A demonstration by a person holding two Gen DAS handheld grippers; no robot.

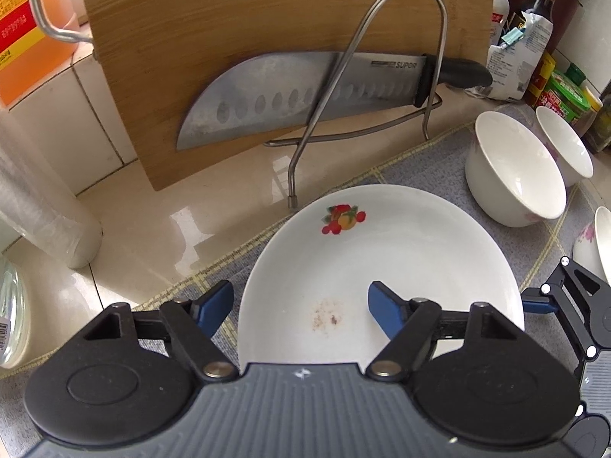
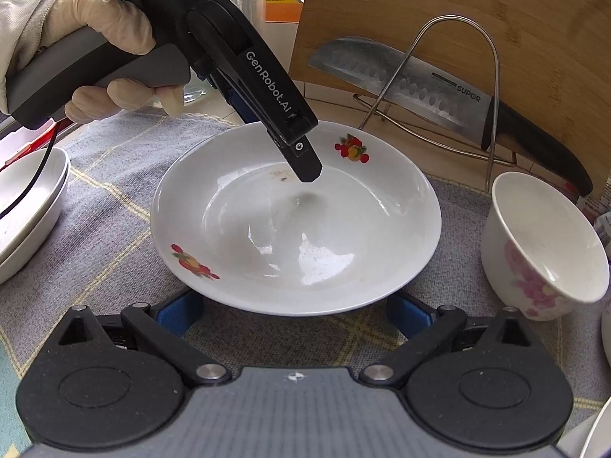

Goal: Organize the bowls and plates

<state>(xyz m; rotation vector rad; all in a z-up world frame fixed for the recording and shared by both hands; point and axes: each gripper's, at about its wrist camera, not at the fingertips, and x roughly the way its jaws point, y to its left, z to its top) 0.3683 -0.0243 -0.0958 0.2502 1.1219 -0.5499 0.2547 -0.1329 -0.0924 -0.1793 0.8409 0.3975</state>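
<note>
A white deep plate with fruit prints (image 1: 382, 267) (image 2: 294, 221) lies on a grey checked cloth (image 2: 114, 175). My left gripper (image 1: 299, 305) is open and straddles the plate's near-left rim, one blue finger outside, one over the inside. In the right wrist view the left gripper (image 2: 282, 145) reaches over the plate's far rim. My right gripper (image 2: 294, 309) is open at the plate's near edge, its fingertips hidden under the rim. White bowls with pink flowers (image 1: 511, 168) (image 2: 542, 244) stand to the right.
A bamboo cutting board (image 1: 267, 57) and a large knife (image 1: 305, 95) lean in a wire rack (image 1: 362, 76) behind the plate. Stacked white dishes (image 2: 26, 206) sit left. Bottles and jars (image 1: 553, 57) crowd the back right. A plastic roll (image 1: 42, 198) stands left.
</note>
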